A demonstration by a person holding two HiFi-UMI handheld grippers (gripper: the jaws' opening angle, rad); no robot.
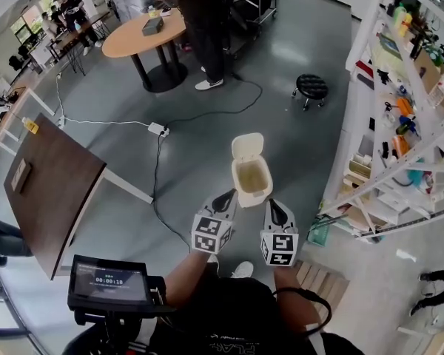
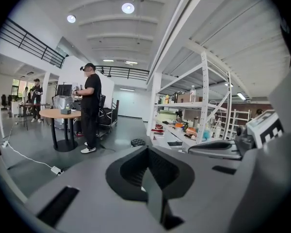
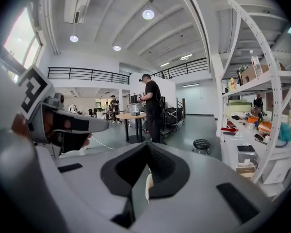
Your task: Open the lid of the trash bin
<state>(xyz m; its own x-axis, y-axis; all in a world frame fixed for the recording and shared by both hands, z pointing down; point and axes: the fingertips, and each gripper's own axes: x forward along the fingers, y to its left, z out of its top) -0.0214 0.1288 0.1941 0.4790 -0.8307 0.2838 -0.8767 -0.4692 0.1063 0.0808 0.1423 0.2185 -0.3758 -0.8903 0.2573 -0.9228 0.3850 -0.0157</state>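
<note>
Head view first: a small cream trash bin (image 1: pixel 251 180) is seen on the grey floor (image 1: pixel 118 146), just ahead of the person. Its lid (image 1: pixel 247 146) is already swung up and stands at the far edge, so the inside is laid bare. The left gripper (image 1: pixel 226 198) is held just beside the bin's near left side and the right gripper (image 1: pixel 275 209) just beside its near right; neither is seen touching it. The bin is judged to be light, thin-walled, smooth plastic, so it may slide or tip if pushed. The lid is best taken at its free front lip and swung on the hinge, with the body steadied by the other tool.

In the left gripper view the jaws are pressed together on nothing, and the bin is all but hidden beneath them.

In the right gripper view the jaws are likewise closed and empty, and only a cream sliver of the bin is glimpsed below them. The hinge and any catch cannot be made out.
</note>
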